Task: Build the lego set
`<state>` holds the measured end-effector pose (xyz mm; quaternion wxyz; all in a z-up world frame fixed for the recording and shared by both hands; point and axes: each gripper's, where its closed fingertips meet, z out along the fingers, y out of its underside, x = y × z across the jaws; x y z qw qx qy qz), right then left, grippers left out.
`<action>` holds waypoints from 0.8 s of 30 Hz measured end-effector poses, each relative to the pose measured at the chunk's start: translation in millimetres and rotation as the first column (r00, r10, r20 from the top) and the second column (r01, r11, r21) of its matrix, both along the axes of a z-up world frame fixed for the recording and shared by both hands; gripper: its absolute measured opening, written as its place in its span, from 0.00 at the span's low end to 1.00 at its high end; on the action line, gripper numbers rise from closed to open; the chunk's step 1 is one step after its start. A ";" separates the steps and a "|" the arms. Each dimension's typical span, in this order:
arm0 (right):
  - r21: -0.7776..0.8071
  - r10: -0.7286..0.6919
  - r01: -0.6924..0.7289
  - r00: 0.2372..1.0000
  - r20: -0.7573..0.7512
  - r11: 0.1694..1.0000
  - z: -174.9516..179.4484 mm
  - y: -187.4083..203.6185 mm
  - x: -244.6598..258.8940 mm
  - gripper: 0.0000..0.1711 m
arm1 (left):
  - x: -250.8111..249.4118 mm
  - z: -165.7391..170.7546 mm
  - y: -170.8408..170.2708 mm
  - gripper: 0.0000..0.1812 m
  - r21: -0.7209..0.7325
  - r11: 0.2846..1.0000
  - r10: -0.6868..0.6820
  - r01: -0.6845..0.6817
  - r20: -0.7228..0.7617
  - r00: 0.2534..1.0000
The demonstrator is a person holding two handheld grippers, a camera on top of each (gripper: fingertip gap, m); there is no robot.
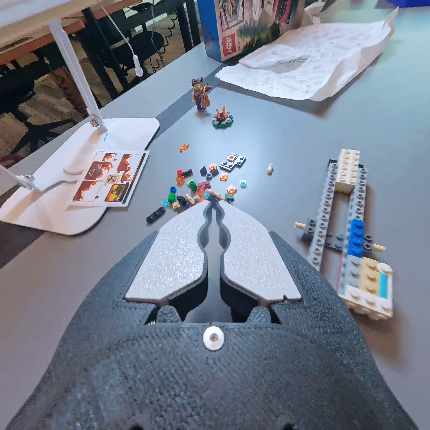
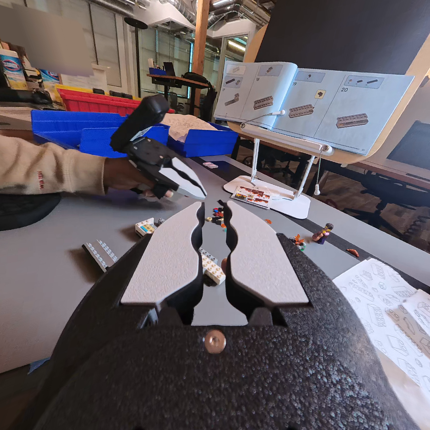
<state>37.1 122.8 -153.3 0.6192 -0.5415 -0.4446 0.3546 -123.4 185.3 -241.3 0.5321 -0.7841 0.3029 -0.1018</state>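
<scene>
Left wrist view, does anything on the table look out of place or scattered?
Mostly tidy. One orange flame piece lies alone, apart from the loose pile of small pieces and from the built campfire. A small cream piece also sits by itself, right of the pile.

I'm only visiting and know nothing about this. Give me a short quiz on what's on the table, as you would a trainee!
1. True or false: the minifigure with the guitar lies flat on the table.
2. The sticker sheet rests partly on: A) the white stand base; B) a plate; C) a towel.
3. Which is open, the left tool or the right tool?
Key: 1 false, it stands upright. 2 A. 3 The right tool; the left looks shut.
</scene>
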 end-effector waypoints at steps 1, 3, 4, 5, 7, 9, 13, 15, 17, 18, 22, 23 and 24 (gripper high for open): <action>0.001 0.005 -0.005 1.000 0.004 1.000 -0.5 -0.6 -0.7 0.09 | 2.3 -2.4 6.1 0.02 -0.011 1.000 -0.022 0.022 -0.012 1.000; -0.004 0.012 -0.012 1.000 0.008 1.000 -1.8 -0.8 -2.0 0.08 | 6.4 -6.5 16.3 0.02 -0.035 0.998 -0.058 0.057 -0.027 0.998; -0.009 0.015 -0.015 1.000 0.012 1.000 -3.3 -0.5 -2.5 0.08 | 9.3 -8.5 19.1 0.02 -0.049 0.995 -0.084 0.083 -0.032 0.996; -0.015 0.016 -0.016 1.000 0.017 1.000 -4.9 0.2 -2.9 0.08 | 11.1 -10.2 21.7 0.02 -0.060 0.993 -0.101 0.099 -0.038 0.994; -0.027 0.019 -0.018 1.000 0.020 0.999 -6.7 1.3 -3.2 0.08 | 12.7 -12.4 25.9 0.02 -0.061 0.991 -0.125 0.122 -0.053 0.991; -0.043 0.024 -0.023 1.000 0.015 0.999 -7.4 2.1 -3.7 0.07 | 12.3 -12.9 31.7 0.03 -0.051 0.990 -0.133 0.130 -0.060 0.989; -0.070 0.029 -0.028 0.999 0.022 0.997 -12.2 4.4 -5.4 0.07 | 8.3 -13.1 44.7 0.05 -0.043 0.992 -0.121 0.118 -0.056 0.991; -0.081 0.031 -0.029 0.999 0.028 0.996 -14.9 5.5 -5.5 0.07 | 6.1 -12.8 48.8 0.06 -0.041 0.992 -0.118 0.116 -0.054 0.992; -0.088 0.030 -0.028 0.999 0.027 0.996 -15.7 6.6 -4.9 0.07 | 4.0 -13.1 49.9 0.07 -0.047 0.992 -0.118 0.116 -0.049 0.992; -0.092 0.029 -0.026 0.999 0.026 0.995 -15.8 7.3 -4.4 0.07 | 3.1 -13.4 49.4 0.07 -0.049 0.992 -0.118 0.116 -0.050 0.992; -0.108 0.022 -0.019 0.999 0.027 0.994 -17.7 10.7 -2.7 0.06 | -1.0 -16.1 44.8 0.08 -0.052 0.992 -0.115 0.111 -0.075 0.990; -0.112 0.021 -0.017 0.999 0.028 0.994 -18.4 11.4 -2.4 0.06 | -2.0 -16.8 43.9 0.09 -0.052 0.992 -0.116 0.111 -0.083 0.990; -0.115 0.019 -0.016 0.999 0.029 0.993 -19.1 12.0 -2.2 0.06 | -2.9 -17.3 44.0 0.09 -0.053 0.993 -0.113 0.109 -0.087 0.990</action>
